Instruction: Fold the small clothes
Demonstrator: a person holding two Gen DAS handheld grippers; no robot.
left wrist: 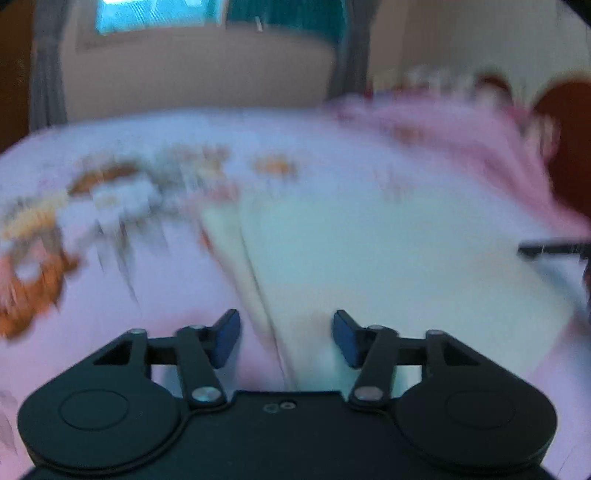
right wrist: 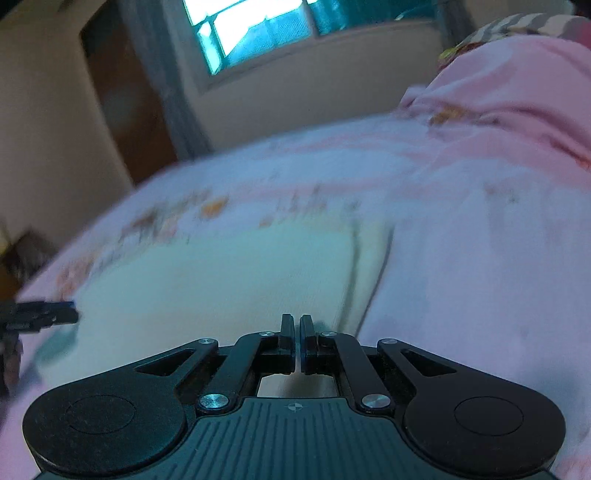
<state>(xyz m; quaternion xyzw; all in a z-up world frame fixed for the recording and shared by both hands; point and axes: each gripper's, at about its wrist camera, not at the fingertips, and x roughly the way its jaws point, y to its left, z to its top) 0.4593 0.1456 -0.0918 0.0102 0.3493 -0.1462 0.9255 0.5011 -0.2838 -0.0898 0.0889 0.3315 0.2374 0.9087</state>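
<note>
Both views blurred. Left gripper (left wrist: 286,338) low over a pale cream garment (left wrist: 369,258), jaws parted, blue pads (left wrist: 227,338) apart with nothing between them, only cloth beneath. Garment spread flat on a bedsheet (left wrist: 147,288) of pale pink and white with an orange and brown print; a long fold or seam line running down the cloth's left edge, just ahead of the left pad. Right gripper (left wrist: 550,249) poking in at the right edge of the left wrist view as a dark bar above the garment's right side. In the right wrist view, right gripper (right wrist: 297,330) clenched, fingers pressed together with only a thin slit between; impossible to tell whether any cloth is pinched there. Same garment (right wrist: 221,280) lying ahead and to the left of those fingers, its folded edge close to the fingertips on the right. Left gripper (right wrist: 40,315) visible at the far left, at the cloth's other side. Pink blanket (right wrist: 517,92) heaped at the upper right. Window (right wrist: 251,22) and beige wall (right wrist: 295,85) behind the bed.
</note>
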